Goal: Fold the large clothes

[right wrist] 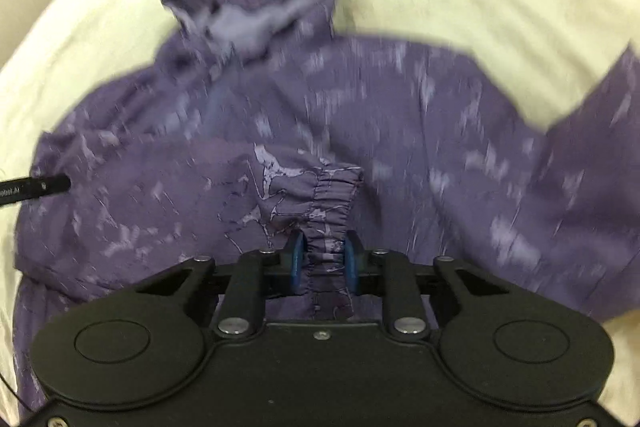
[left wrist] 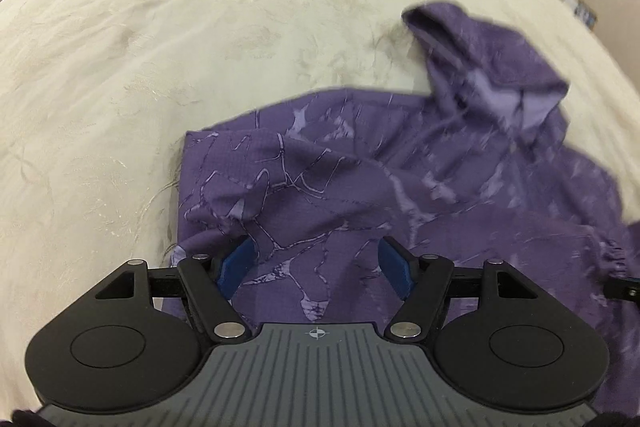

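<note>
Purple hooded jacket (left wrist: 400, 167) lies spread on the cream bedspread (left wrist: 180, 47); your left gripper (left wrist: 314, 261) hovers over its body with jaws apart. Your right gripper (right wrist: 322, 259) is clamped on the elastic cuff (right wrist: 334, 203), which could slip free if you tug the slick fabric. No containers show.

Both grippers (left wrist: 316, 263) (right wrist: 323, 259) are showing black linkage arms, silver rivets, blue finger pads (left wrist: 234, 263) and round black side discs

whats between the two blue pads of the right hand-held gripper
The elastic sleeve cuff of the purple hooded jacket is pinched between the pads of the right hand-held gripper; this shows in the right wrist view.
</note>
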The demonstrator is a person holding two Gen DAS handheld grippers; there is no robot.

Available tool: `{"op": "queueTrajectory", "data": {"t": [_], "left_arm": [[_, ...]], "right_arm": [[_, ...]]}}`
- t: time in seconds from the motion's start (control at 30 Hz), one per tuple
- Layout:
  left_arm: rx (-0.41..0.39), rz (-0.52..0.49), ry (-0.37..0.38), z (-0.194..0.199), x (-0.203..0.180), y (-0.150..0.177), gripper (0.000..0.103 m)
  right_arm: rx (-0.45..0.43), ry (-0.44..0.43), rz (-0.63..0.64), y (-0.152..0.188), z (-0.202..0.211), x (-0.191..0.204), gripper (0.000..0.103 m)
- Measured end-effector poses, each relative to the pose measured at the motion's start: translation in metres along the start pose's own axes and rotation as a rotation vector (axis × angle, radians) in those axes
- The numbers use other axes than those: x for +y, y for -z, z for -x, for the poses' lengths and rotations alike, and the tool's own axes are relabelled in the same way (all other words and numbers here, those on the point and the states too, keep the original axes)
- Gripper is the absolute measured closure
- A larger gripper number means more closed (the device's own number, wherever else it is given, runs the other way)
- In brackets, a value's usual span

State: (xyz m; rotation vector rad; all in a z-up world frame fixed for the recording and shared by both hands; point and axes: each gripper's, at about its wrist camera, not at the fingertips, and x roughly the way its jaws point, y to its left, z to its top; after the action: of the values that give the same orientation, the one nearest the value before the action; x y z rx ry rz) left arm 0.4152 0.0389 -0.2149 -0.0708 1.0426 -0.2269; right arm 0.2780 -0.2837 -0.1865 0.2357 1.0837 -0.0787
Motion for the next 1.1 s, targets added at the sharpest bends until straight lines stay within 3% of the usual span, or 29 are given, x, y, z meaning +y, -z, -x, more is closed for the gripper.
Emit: {"op": "queueTrajectory", "data": {"t": [0.07, 0.13, 0.23, 0.37, 0.43, 0.5, 0.87, 1.1], "left_arm": [[-0.025, 0.013, 0.003, 0.01, -0.001, 0.001, 0.035], [-0.028, 0.024, -0.006, 0.017, -0.005, 0.003, 0.035], [-0.028, 0.067, 0.017, 0.031, -0.008, 0.006, 0.035], [-0.052, 0.088, 0.051, 0.062, -0.019, 0.016, 0.029], [-0.051, 0.095, 0.081, 0.075, -0.025, 0.023, 0.027], [-0.051, 0.098, 0.097, 0.086, -0.032, 0.031, 0.027], [-0.034, 0.077, 0.13, 0.119, -0.086, 0.07, 0.026], [-0.032, 0.073, 0.103, 0.13, -0.114, 0.087, 0.026]], "right_arm": [[-0.029, 0.025, 0.003, -0.005, 0.006, -0.002, 0.073], [0.018, 0.028, -0.018, -0.007, -0.002, -0.006, 0.07], [0.098, 0.045, -0.058, -0.004, -0.018, -0.012, 0.053], [0.003, -0.062, -0.142, 0.003, 0.018, -0.025, 0.038], [-0.022, -0.112, -0.18, 0.008, 0.039, -0.034, 0.037], [-0.027, -0.109, -0.192, 0.014, 0.056, -0.046, 0.037], [-0.058, 0.079, -0.34, 0.031, 0.109, -0.183, 0.037], [-0.06, 0.233, -0.456, 0.028, 0.107, -0.272, 0.036]]}}
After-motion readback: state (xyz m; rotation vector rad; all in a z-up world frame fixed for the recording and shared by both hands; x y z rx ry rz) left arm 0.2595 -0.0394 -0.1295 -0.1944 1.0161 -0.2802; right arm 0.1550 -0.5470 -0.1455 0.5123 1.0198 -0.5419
